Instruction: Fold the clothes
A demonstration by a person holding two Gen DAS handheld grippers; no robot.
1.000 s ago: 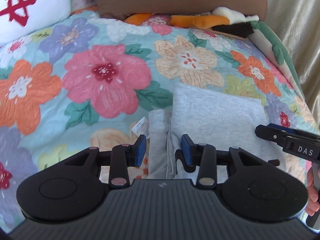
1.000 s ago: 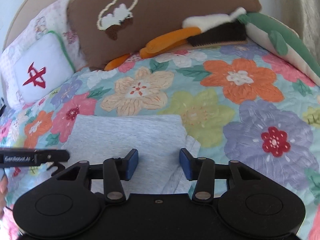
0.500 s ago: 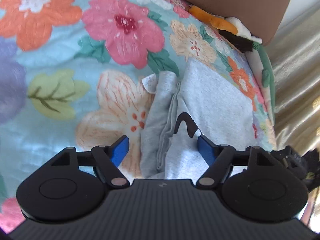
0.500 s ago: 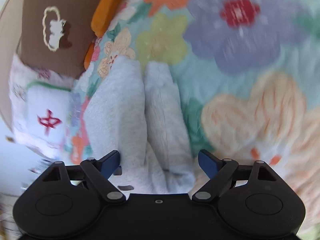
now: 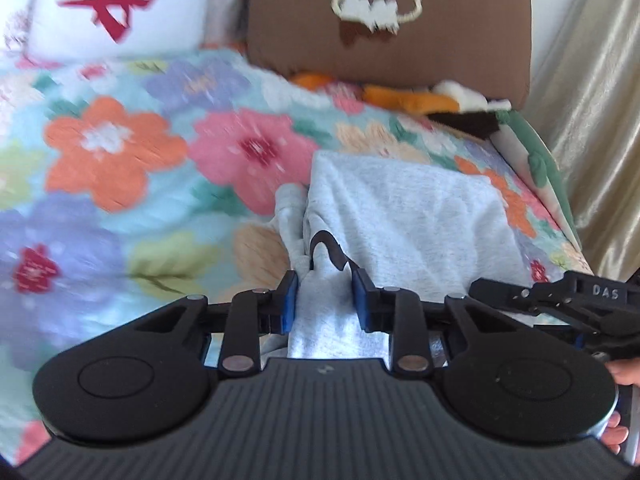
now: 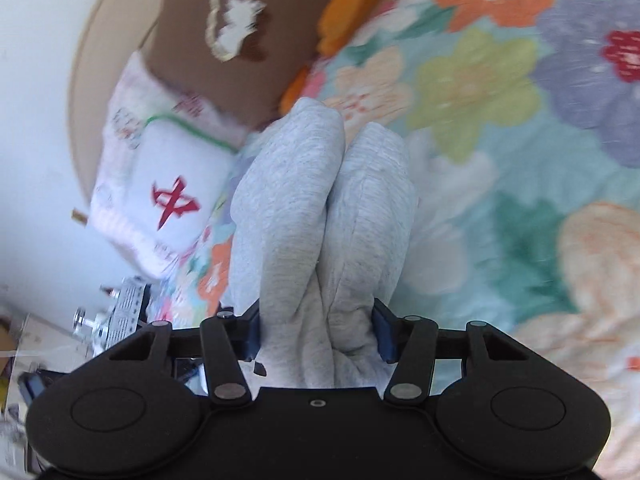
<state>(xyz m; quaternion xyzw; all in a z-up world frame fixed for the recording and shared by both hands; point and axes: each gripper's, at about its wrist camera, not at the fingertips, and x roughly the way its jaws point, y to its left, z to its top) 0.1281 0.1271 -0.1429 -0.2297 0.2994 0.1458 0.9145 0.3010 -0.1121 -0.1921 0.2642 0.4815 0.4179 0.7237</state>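
A light grey folded garment (image 5: 408,216) is held over the flowered bedspread (image 5: 120,184). My left gripper (image 5: 325,300) is shut on its near edge, with bunched grey cloth and a black drawstring between the blue pads. My right gripper (image 6: 318,334) is shut on a thick double fold of the same garment (image 6: 320,208), which rises lifted in front of the right wrist camera. The right gripper also shows in the left wrist view (image 5: 560,300), at the garment's right edge.
A brown cushion (image 5: 392,20) and a white pillow with a red mark (image 5: 112,4) stand at the head of the bed. Orange and green plush toys (image 5: 440,100) lie by the cushion. A gold curtain (image 5: 600,120) hangs on the right.
Both grippers closed on the garment's near edge. The garment has been lifted off the bedspread, and both cameras have tilted up toward the pillows.
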